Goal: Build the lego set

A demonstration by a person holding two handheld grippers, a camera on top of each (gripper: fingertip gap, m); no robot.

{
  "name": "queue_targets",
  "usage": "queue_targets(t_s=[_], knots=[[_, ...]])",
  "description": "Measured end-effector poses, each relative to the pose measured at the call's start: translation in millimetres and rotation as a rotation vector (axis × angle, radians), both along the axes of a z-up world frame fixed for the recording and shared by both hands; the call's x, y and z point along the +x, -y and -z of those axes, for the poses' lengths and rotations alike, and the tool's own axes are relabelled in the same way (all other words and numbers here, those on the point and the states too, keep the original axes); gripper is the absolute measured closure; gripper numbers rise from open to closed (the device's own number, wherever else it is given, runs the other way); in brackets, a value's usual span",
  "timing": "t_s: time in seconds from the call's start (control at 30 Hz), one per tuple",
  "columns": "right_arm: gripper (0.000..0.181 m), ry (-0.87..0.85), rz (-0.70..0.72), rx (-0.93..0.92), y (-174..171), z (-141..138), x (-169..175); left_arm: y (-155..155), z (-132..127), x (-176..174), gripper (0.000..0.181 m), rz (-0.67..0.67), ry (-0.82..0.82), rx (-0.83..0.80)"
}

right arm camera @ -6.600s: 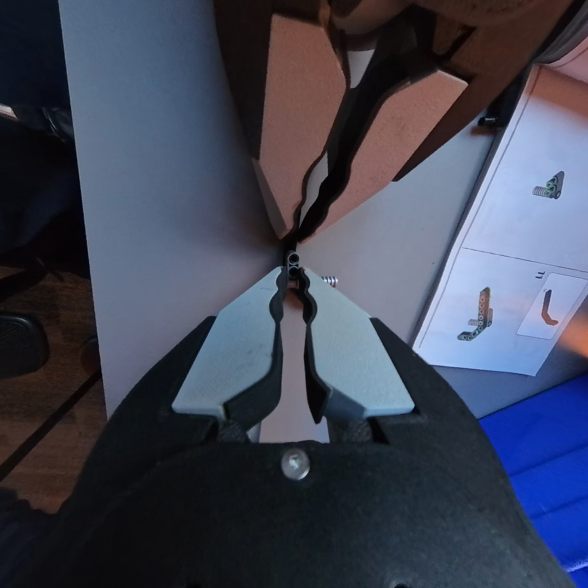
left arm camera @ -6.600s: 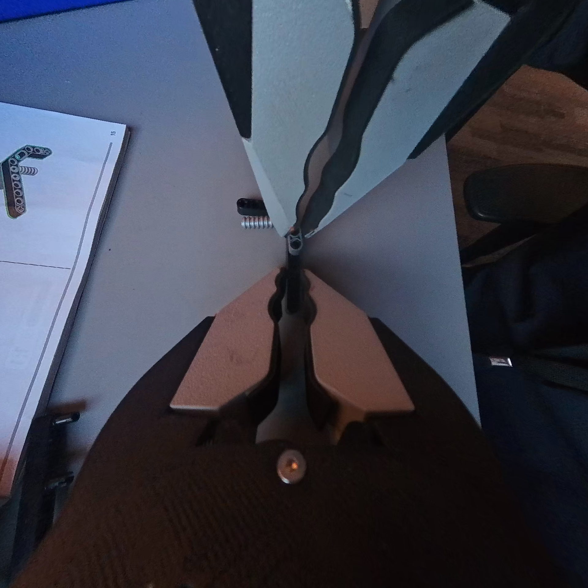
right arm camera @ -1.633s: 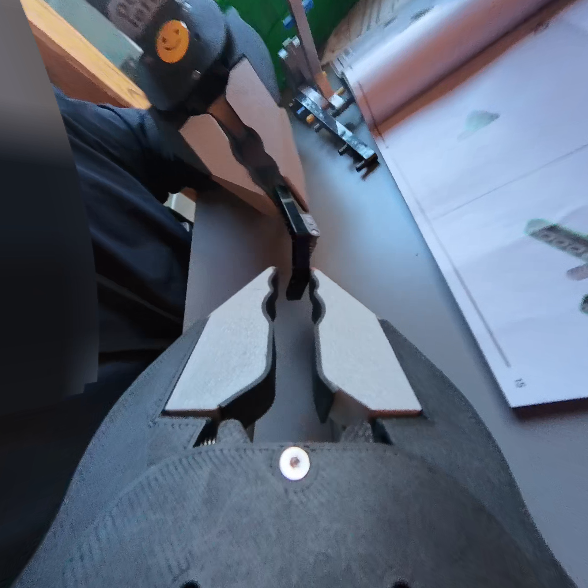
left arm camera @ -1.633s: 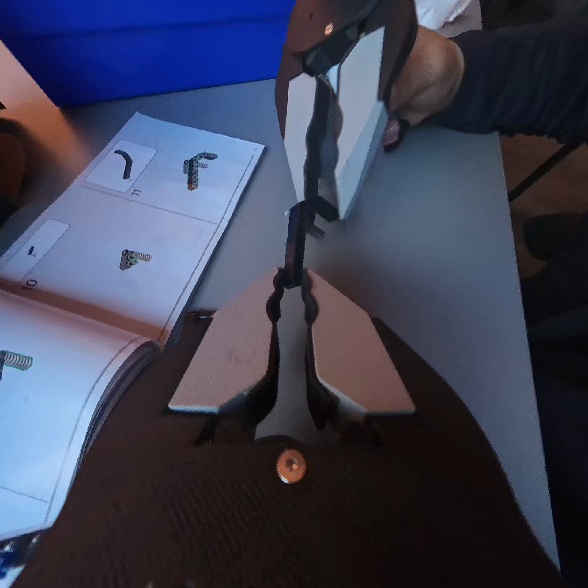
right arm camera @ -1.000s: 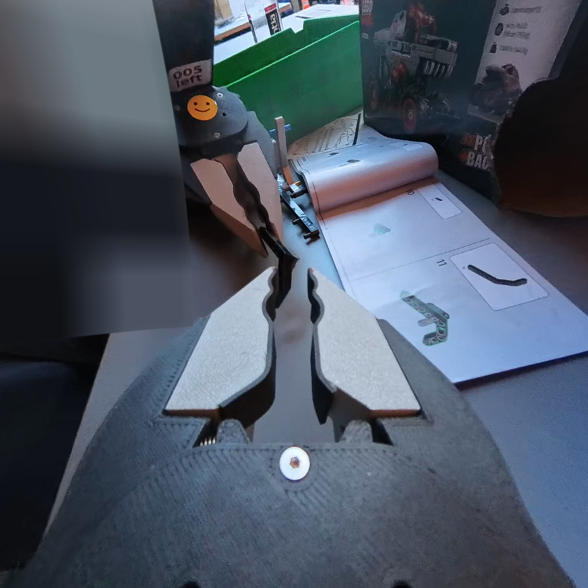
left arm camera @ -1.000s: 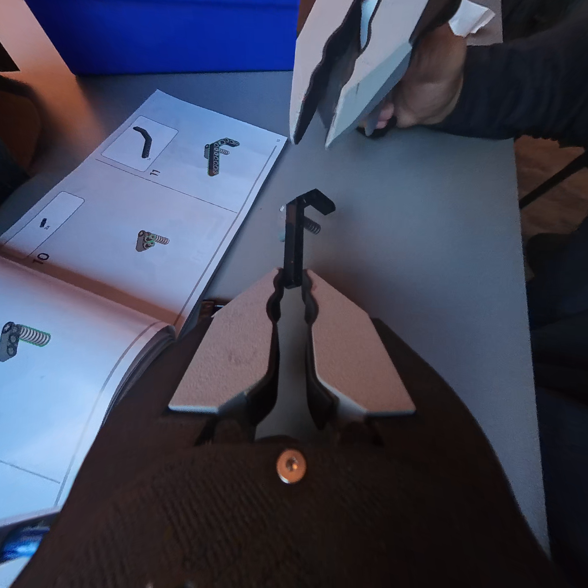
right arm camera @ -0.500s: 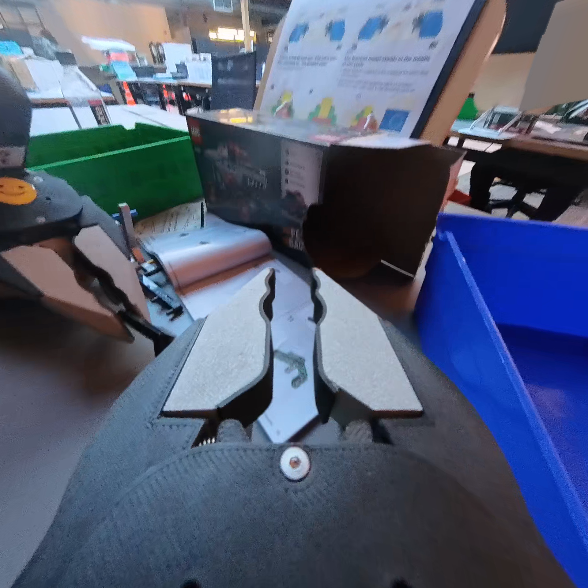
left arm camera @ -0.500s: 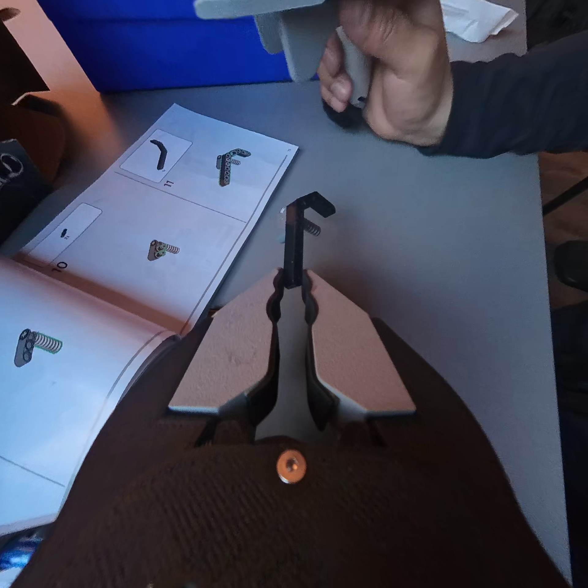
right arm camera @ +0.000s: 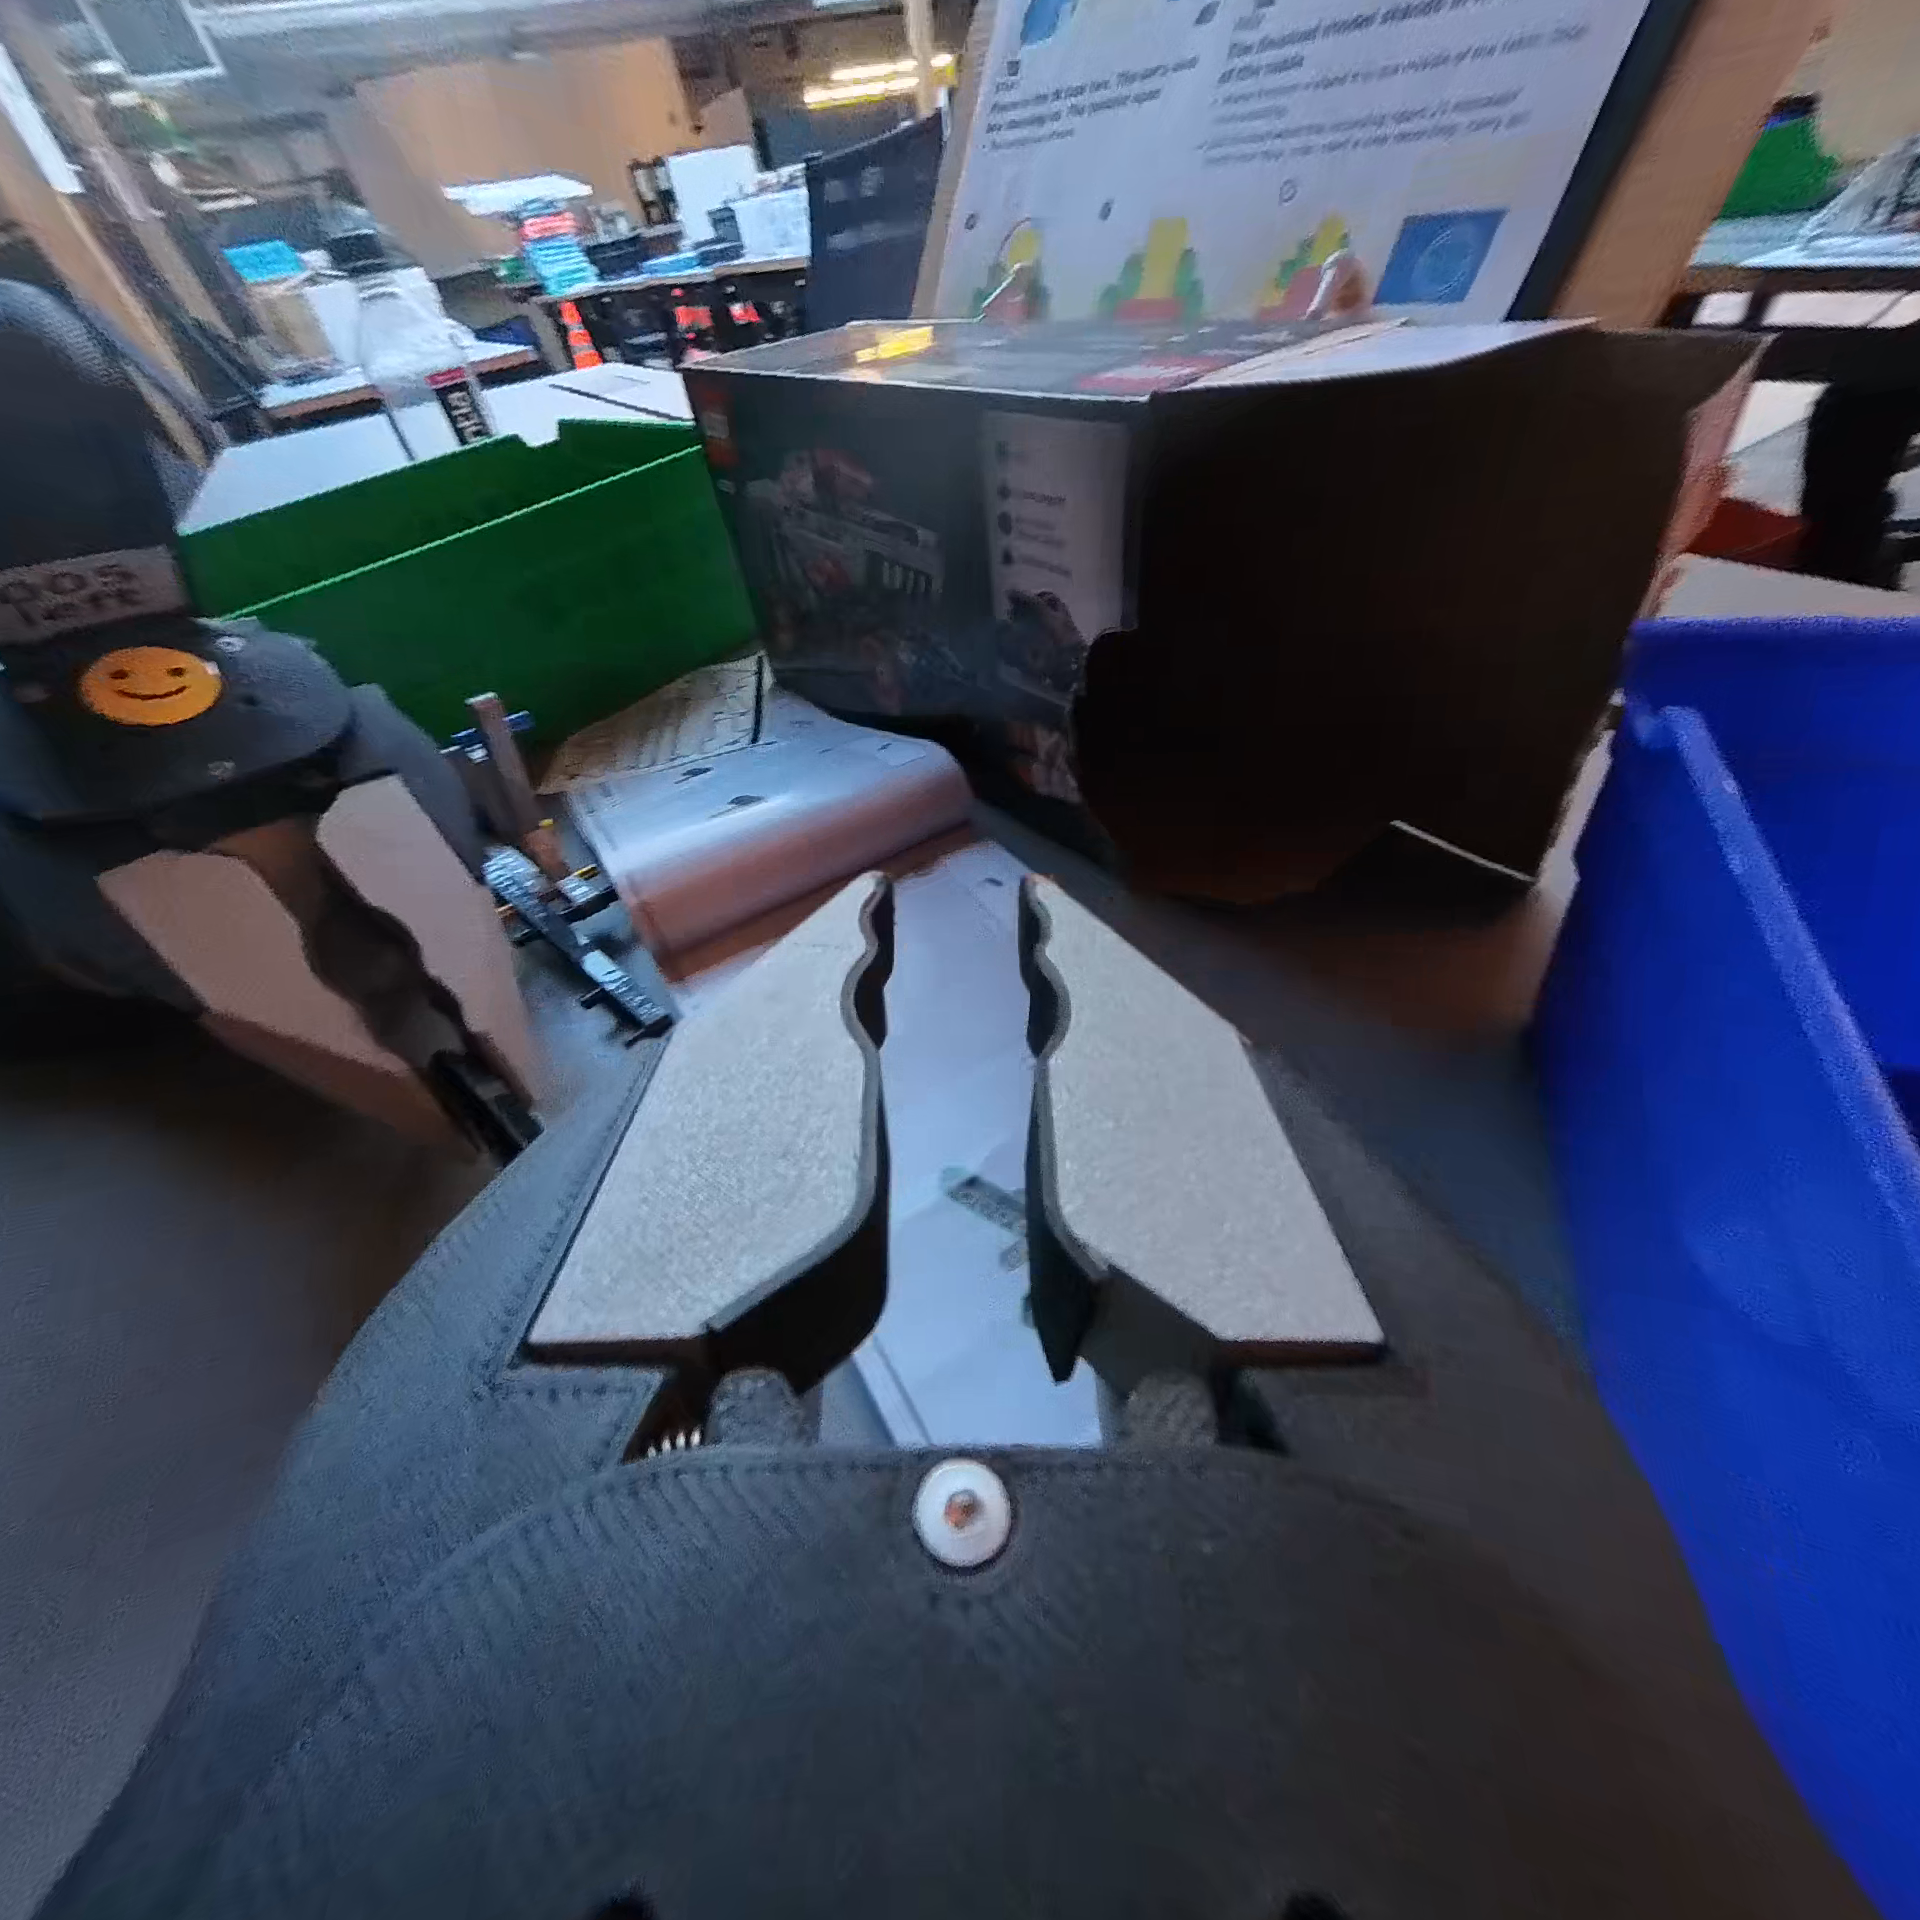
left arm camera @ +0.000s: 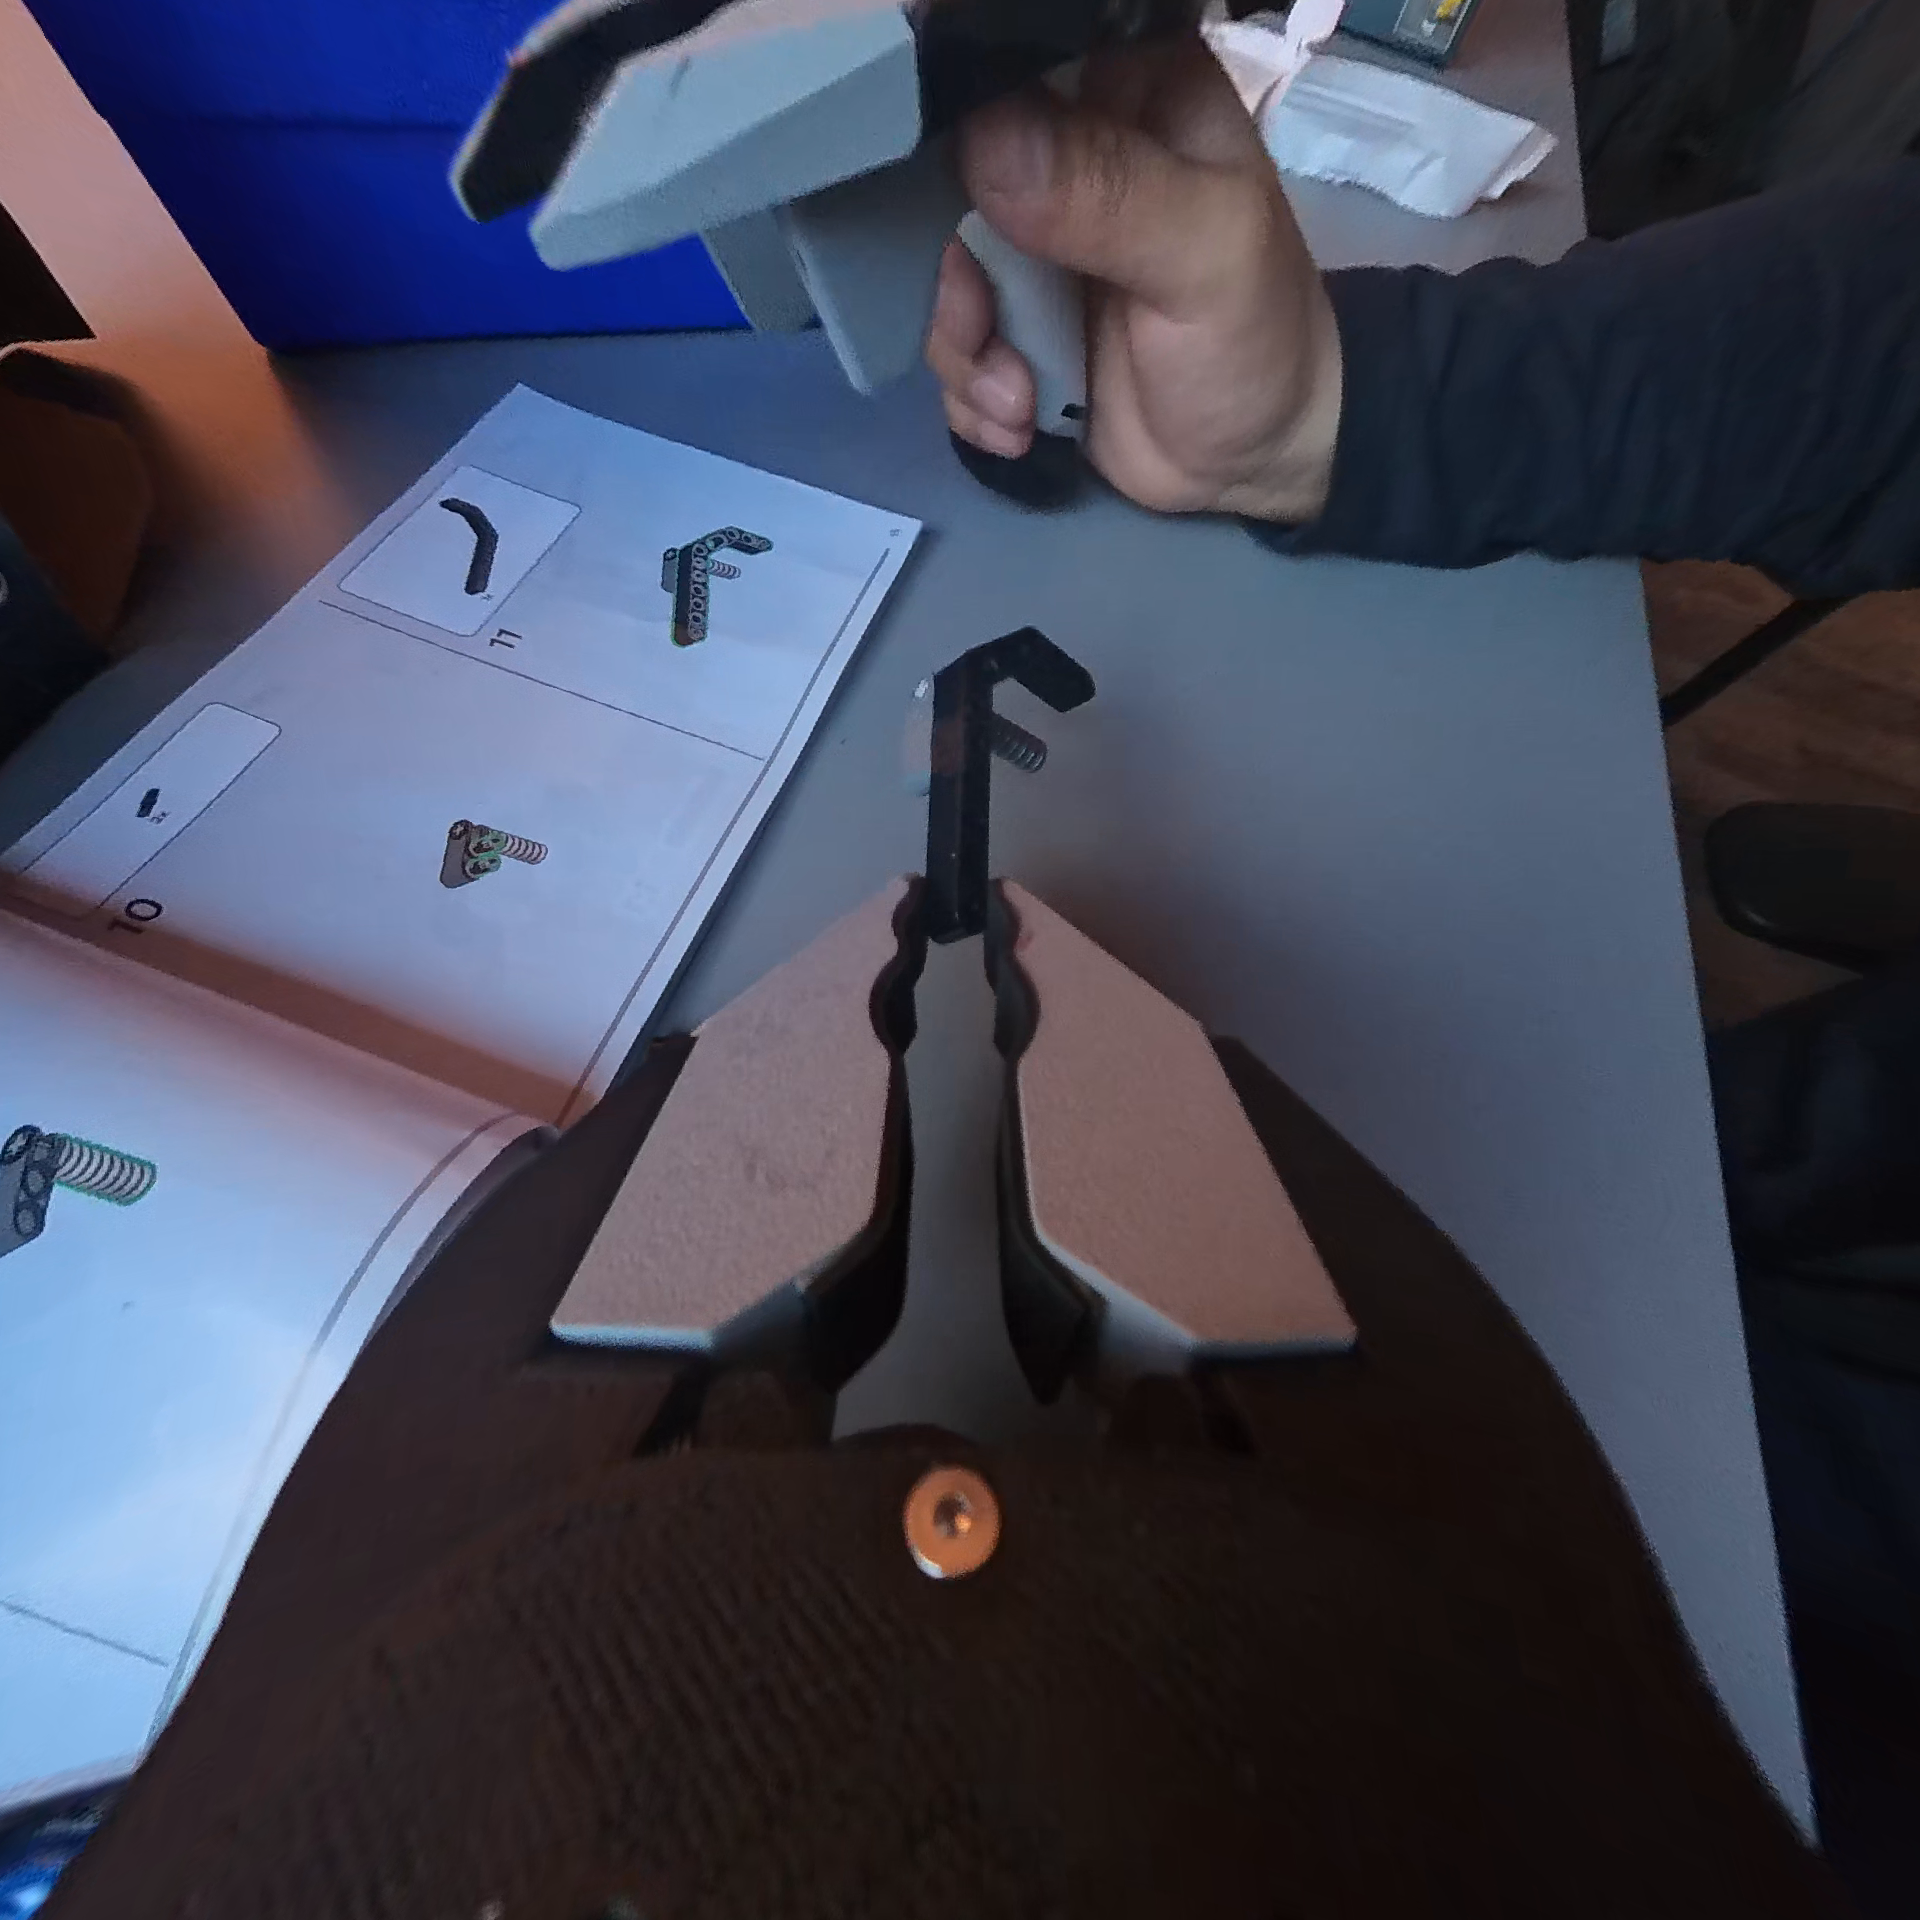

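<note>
The right gripper [right arm camera: 954, 940], which a moment ago stood nose to nose with the left one over the part, has let go and swung up and away toward the far side of the table; its jaws now stand a little apart with nothing between them, and in the left wrist view it is seen lifted above the grey tabletop [left arm camera: 1351, 883] in a person's hand [left arm camera: 1143, 312]. The left gripper [left arm camera: 956, 914] keeps its jaws closed on the lower end of the black angled lego beam [left arm camera: 971, 769], held clear of the table, with a small silver spring [left arm camera: 1023, 746] sticking out sideways near its bend. That suggests the joining step shown on the open white instruction booklet [left arm camera: 468, 727] is done and the free gripper is going for the next piece. As for containers: the blue plastic bin [right arm camera: 1766, 1039] at the right shows only bare wall and floor where visible; the green box [right arm camera: 468, 582] hides its inside; the dark cardboard lego box [right arm camera: 1195, 603] stands with a torn opening, its contents too dark to tell.
</note>
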State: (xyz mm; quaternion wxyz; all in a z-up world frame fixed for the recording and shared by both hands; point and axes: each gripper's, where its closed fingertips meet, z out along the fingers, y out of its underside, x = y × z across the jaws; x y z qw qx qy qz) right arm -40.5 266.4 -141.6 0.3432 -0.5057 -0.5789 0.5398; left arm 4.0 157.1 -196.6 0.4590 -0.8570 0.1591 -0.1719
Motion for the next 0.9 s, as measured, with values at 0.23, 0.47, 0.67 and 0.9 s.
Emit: queue_targets(t_s=[0.23,0.47,0.67,0.9], knots=[[0.158,0.023,-0.116,0.009,18,1,11,1,-7,-1,0.173,0.009,0.084,0.014],[0.158,0.054,-0.186,-0.002,30,4,15,2,-10,0,0.173,0.025,0.122,0.013],[0.158,0.096,-0.234,0.019,40,11,15,2,-12,-2,0.173,0.019,0.15,0.019],[0.159,0.069,-0.075,0.084,11,3,13,3,-11,2,0.173,0.034,0.095,0.031]])
